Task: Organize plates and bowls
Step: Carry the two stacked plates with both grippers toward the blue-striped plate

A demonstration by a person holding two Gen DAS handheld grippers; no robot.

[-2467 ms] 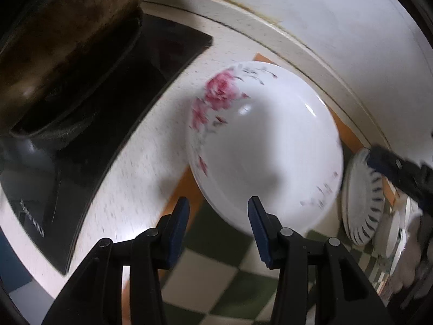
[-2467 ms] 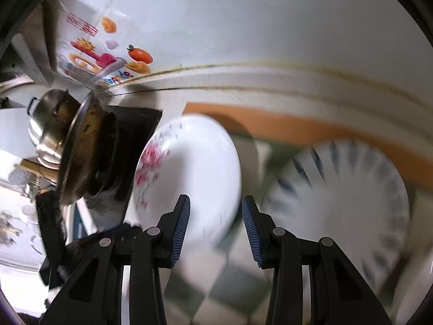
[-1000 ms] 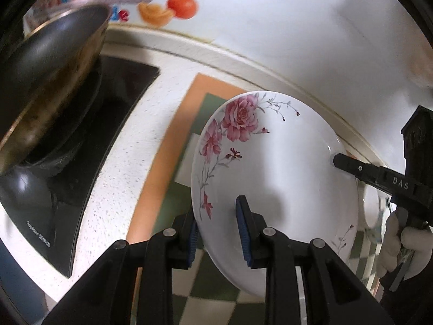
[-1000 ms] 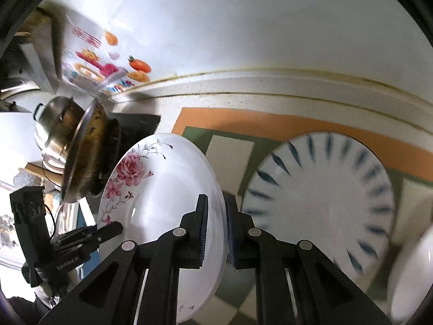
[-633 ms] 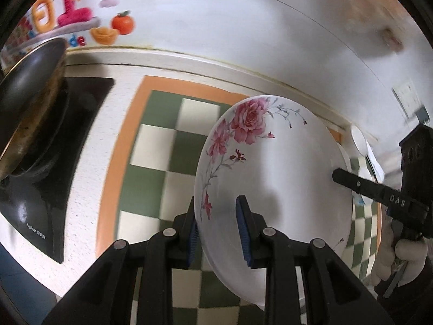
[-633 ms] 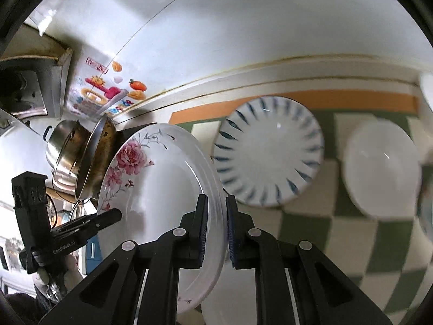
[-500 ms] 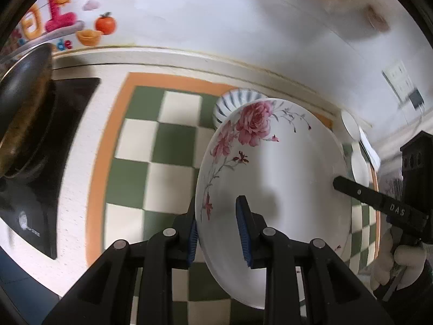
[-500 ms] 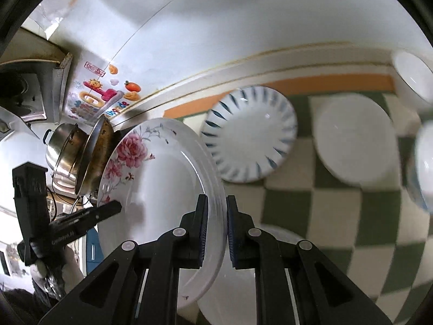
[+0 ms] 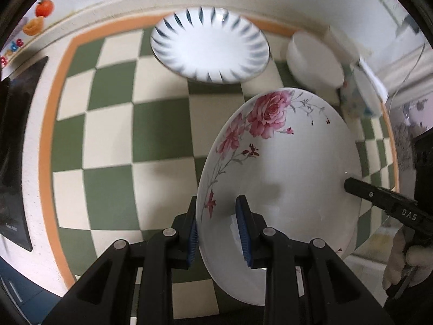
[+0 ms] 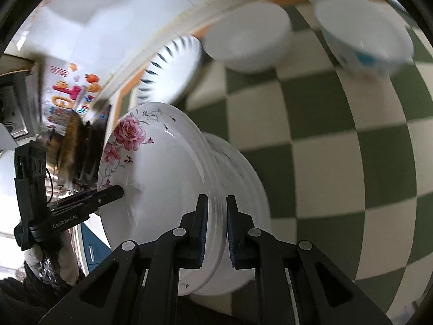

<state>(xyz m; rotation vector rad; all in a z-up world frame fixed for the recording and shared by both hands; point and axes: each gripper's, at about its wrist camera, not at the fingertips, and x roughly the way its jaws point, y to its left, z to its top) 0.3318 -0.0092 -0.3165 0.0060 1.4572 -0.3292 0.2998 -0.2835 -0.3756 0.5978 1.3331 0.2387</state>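
A white plate with pink roses (image 9: 284, 168) hangs tilted above the green checkered mat (image 9: 108, 135). My left gripper (image 9: 217, 214) is shut on its near rim. My right gripper (image 10: 216, 219) is shut on the opposite rim; one of its fingers (image 9: 379, 197) reaches in from the right in the left wrist view. In the right wrist view the rose plate (image 10: 162, 178) sits just over another white plate (image 10: 243, 173) lying on the mat. Whether the two touch I cannot tell.
A blue-striped plate (image 9: 211, 46) lies at the back of the mat, with a plain white bowl (image 9: 314, 59) and a blue-patterned bowl (image 10: 365, 43) to its right. A black stove (image 9: 16, 162) and pans (image 10: 73, 146) stand to the left. The white wall runs along the back.
Both grippers have carried the rose plate to the right, away from the stove and across the mat. The striped plate and bowls came into view, and the plate now hangs over another white plate.
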